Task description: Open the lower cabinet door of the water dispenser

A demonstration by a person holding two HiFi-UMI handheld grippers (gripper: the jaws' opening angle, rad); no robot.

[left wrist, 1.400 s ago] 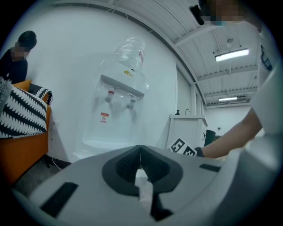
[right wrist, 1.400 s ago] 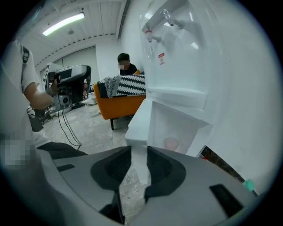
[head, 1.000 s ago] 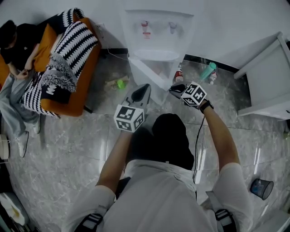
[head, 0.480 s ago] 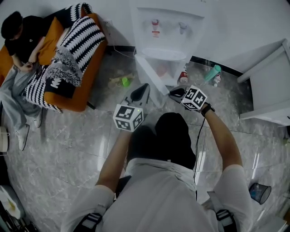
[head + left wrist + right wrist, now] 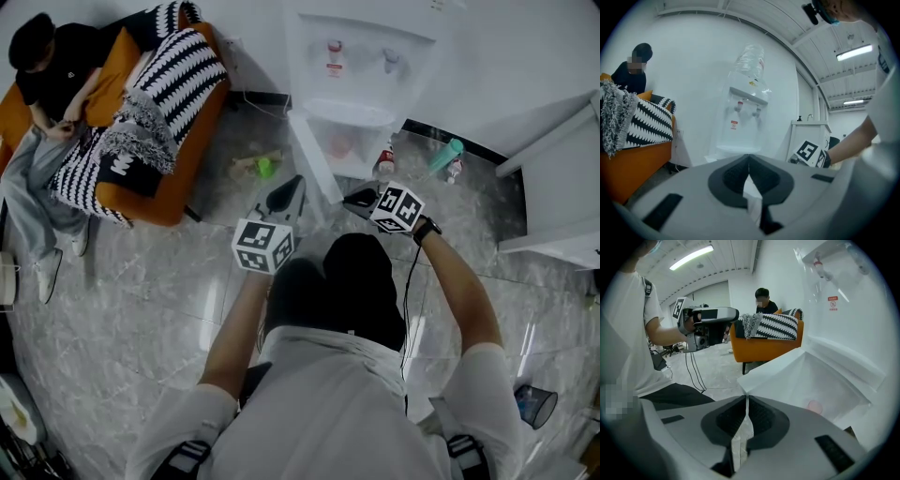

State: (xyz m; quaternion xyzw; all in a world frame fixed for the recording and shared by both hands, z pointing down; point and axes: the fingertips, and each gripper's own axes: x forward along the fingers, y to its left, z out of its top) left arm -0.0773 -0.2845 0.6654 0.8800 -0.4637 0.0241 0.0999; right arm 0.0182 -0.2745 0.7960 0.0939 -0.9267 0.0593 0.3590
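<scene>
- The water dispenser [image 5: 361, 54] stands against the wall at 12 o'clock from me in the head view, and its lower cabinet door [image 5: 311, 157] is already swung out over the floor, leaving the cabinet [image 5: 352, 141] open behind it.
- My right tool [image 5: 359, 197] is clenched. Its jaws have just been closing and now meet at the tips with nothing between them.
- My left tool [image 5: 292, 187] is also clenched and empty, pointing nearly level at the dispenser's front.
- The relation that matters is this: in the head view the door lies at about 10 o'clock from the right tool, just beside it. In the right gripper view the door's free corner [image 5: 754, 380] sits right past the tips, not touching as far as I can tell.
- The left tool is on the door's other face, with the door at about 2 o'clock from it. I judge the right hand to be the nearer one (the head view alone leaves this close).
- The door's long axis, its top edge, runs from the hinge at 11 o'clock down to 5 o'clock, so the free edge points back toward me and passes between the two tools.
- I judge the opening essentially done. Any further swing would mean pushing that free edge toward 9 o'clock, away from the cabinet.
</scene>
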